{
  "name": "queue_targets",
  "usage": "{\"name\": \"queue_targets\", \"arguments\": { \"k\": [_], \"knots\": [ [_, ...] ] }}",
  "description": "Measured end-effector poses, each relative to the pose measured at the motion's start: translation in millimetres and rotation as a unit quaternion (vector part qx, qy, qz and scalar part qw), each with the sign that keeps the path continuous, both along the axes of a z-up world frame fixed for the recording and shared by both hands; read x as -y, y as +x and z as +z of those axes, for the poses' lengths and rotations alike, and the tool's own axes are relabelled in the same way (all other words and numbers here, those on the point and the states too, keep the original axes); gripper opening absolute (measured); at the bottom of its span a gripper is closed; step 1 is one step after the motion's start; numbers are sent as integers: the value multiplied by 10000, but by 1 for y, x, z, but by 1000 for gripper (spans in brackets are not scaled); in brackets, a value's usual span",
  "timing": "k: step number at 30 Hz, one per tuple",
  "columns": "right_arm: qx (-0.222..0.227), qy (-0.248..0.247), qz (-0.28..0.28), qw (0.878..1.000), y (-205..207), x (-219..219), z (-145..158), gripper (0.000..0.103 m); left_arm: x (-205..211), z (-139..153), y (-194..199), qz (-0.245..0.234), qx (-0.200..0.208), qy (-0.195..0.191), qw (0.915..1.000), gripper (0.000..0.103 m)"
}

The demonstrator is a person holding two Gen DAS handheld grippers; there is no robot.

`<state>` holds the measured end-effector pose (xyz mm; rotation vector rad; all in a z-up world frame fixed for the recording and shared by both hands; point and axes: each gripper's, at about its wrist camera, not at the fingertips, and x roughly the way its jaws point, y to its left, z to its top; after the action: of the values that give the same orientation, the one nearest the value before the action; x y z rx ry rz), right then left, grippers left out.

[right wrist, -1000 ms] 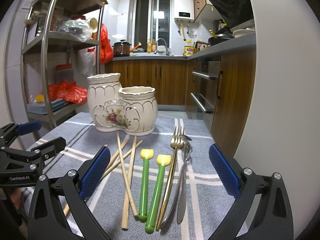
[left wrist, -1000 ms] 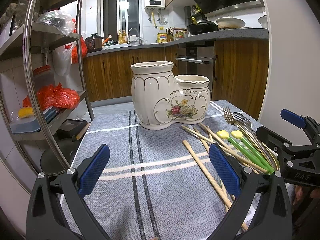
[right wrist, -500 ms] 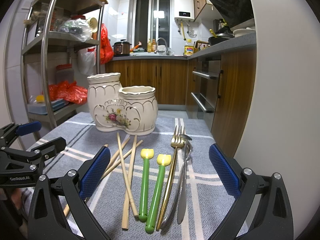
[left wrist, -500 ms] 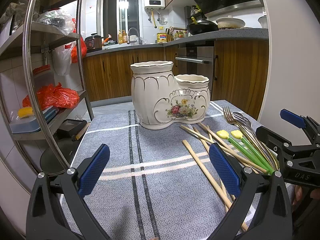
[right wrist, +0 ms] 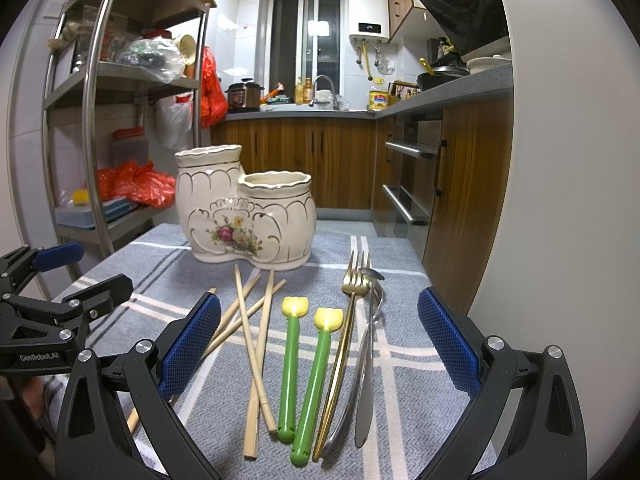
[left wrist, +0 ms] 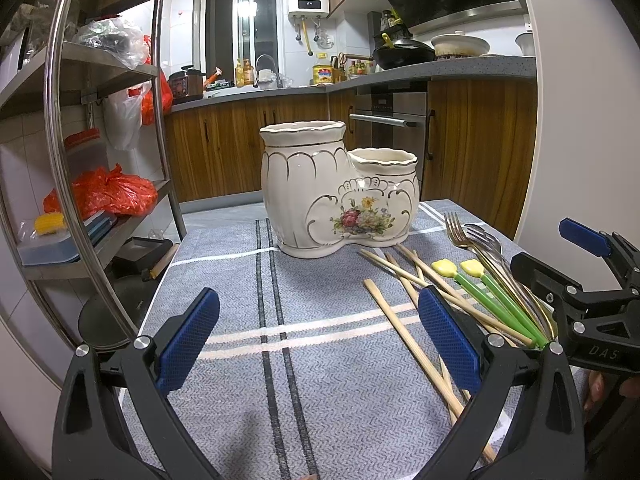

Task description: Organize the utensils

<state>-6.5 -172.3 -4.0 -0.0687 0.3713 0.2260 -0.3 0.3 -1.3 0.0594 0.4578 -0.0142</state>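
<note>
ceramic, cream with gilt trim, forms the two-well holder point(right wrist: 244, 216), which is stood upright at the far middle of the grey striped cloth point(left wrist: 320, 360), a taller well joined to a shorter one. both wells appear empty, so no sorting is judged to be done yet. the utensils are laid flat in front of the holder, heads toward it, presumably so that each handle can be taken from the near side: wooden chopsticks point(right wrist: 256, 344) crossed loosely over one another, two green picks with yellow tips point(right wrist: 308, 376) side by side, a gold fork point(right wrist: 344, 336) touching a silver utensil point(right wrist: 370, 312) whose head cannot be identified, and a silver knife point(right wrist: 366, 400).

the right gripper point(right wrist: 318, 344) is held low and level over the cloth, aimed along the utensils, with the picks and fork lying between its widely spread jaws; nothing is pinched. the left gripper point(left wrist: 318, 336) is held beside it at similar height, aimed at the holder over bare cloth, with the chopsticks passing under its right finger point(left wrist: 448, 336); its jaws are likewise spread wide and hold nothing. each gripper is seen at the edge of the other's view, well apart.
</note>
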Motion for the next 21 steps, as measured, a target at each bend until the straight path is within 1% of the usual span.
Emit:
{"name": "queue_targets", "arguments": {
  "k": [21],
  "knots": [
    [-8,2,3,10000,0,1,0,98,1,-1,1,3,-4,1,10000,98]
  ]
}}
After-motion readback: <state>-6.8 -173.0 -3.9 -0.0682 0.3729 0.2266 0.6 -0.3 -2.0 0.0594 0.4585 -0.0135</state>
